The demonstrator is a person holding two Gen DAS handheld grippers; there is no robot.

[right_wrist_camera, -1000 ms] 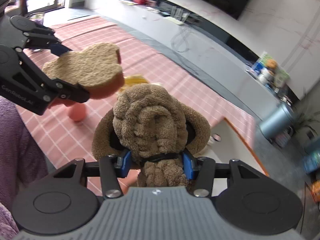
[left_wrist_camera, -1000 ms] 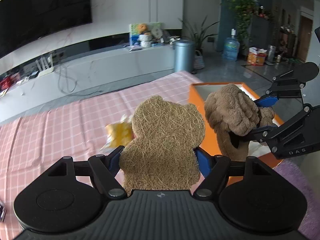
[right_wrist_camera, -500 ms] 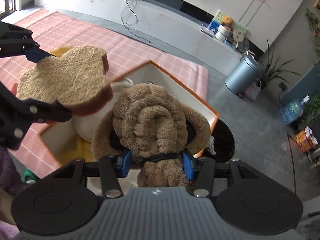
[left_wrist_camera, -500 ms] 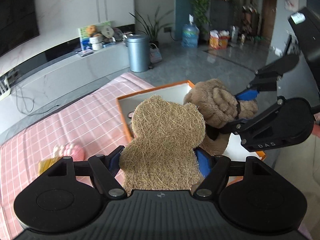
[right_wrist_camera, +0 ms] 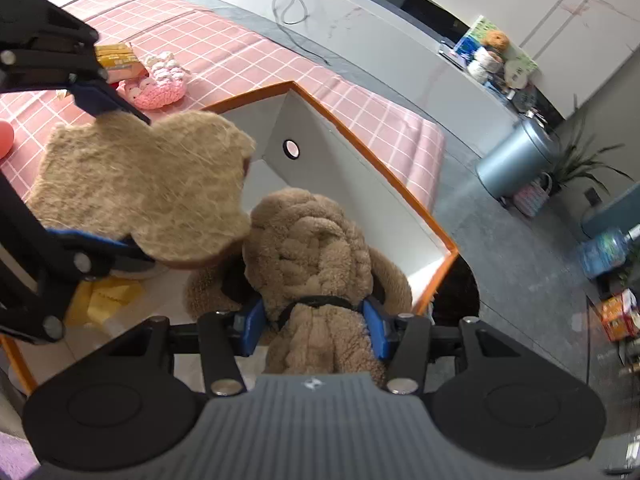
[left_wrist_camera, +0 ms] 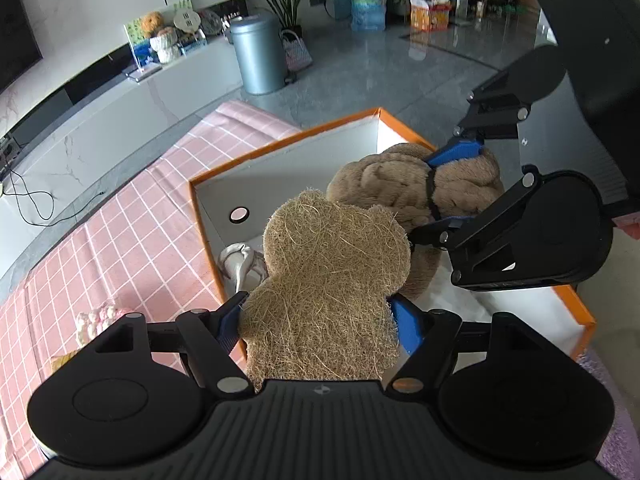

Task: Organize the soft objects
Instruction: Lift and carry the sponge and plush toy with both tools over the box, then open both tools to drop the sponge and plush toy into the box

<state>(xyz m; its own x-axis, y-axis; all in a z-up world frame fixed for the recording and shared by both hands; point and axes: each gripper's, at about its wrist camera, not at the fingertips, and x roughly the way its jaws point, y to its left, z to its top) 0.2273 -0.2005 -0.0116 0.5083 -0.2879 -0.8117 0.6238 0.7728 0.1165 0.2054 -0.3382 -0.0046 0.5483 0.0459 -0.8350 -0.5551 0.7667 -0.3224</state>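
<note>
My left gripper (left_wrist_camera: 318,320) is shut on a flat bear-shaped fibre pad (left_wrist_camera: 332,284), which also shows in the right wrist view (right_wrist_camera: 148,184). My right gripper (right_wrist_camera: 314,326) is shut on a brown plush toy (right_wrist_camera: 316,256), also seen in the left wrist view (left_wrist_camera: 400,188). Both are held over the open orange-rimmed white box (left_wrist_camera: 288,156), whose rim shows in the right wrist view (right_wrist_camera: 360,144). A grey-white soft item (left_wrist_camera: 240,260) and a yellow one (right_wrist_camera: 104,296) lie inside the box.
The box sits on a pink checked cloth (left_wrist_camera: 132,236). A pink-white crochet item (right_wrist_camera: 160,84), a yellow packet (right_wrist_camera: 118,60) and a pink ball (right_wrist_camera: 5,136) lie on the cloth. A grey bin (left_wrist_camera: 258,58) stands on the floor beyond.
Both grippers have swung from over the pink cloth to over the box and lowered toward it, still holding their objects. The plush now hangs inside the box walls.
</note>
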